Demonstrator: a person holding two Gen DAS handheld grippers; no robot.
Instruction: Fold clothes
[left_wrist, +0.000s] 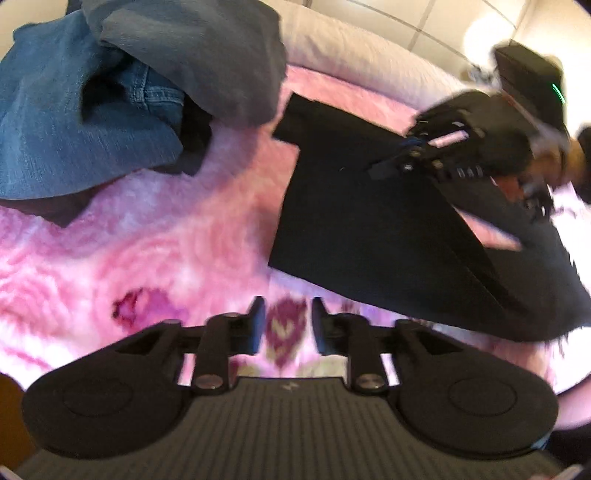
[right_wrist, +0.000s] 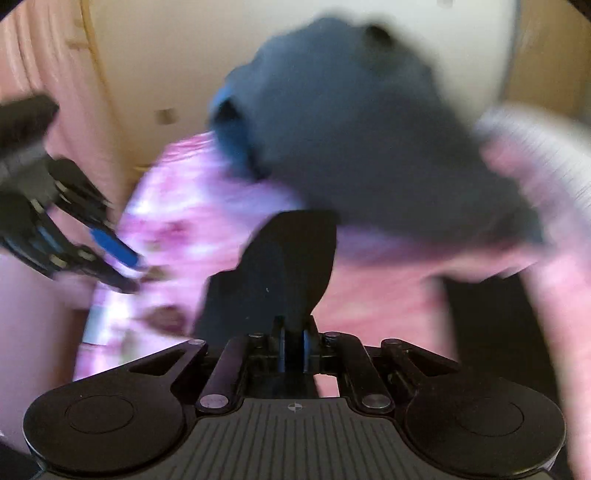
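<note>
black garment (left_wrist: 388, 229) lies spread on the pink floral blanket (left_wrist: 155, 243) that covers the bed, ahead and to the right of our left gripper (left_wrist: 285, 326). our left gripper hangs over the blanket with its fingers apart and nothing between them, a dark purple flower print showing through the gap. our right gripper (left_wrist: 384, 168) shows in the left wrist view at the garment's far right edge, tips down on the black cloth. in the right wrist view our right gripper (right_wrist: 293, 345) has its blue-padded fingers drawn together on a fold of the black garment (right_wrist: 280, 266), which rises from the fingertips straight ahead of it. that view is heavily blurred, so we cannot tell how the cloth drapes further out. beyond the garment, ahead of our right gripper, sits a pile of clothes (right_wrist: 343, 122), grey and blue. from our left gripper the same pile (left_wrist: 122, 92) is ahead to the left: blue jeans with a grey piece lying over them. a white pillow (left_wrist: 362, 51) lies past the blanket's far edge. our left gripper (right_wrist: 122, 262) shows at the left of the right wrist view, fingers apart.
</note>
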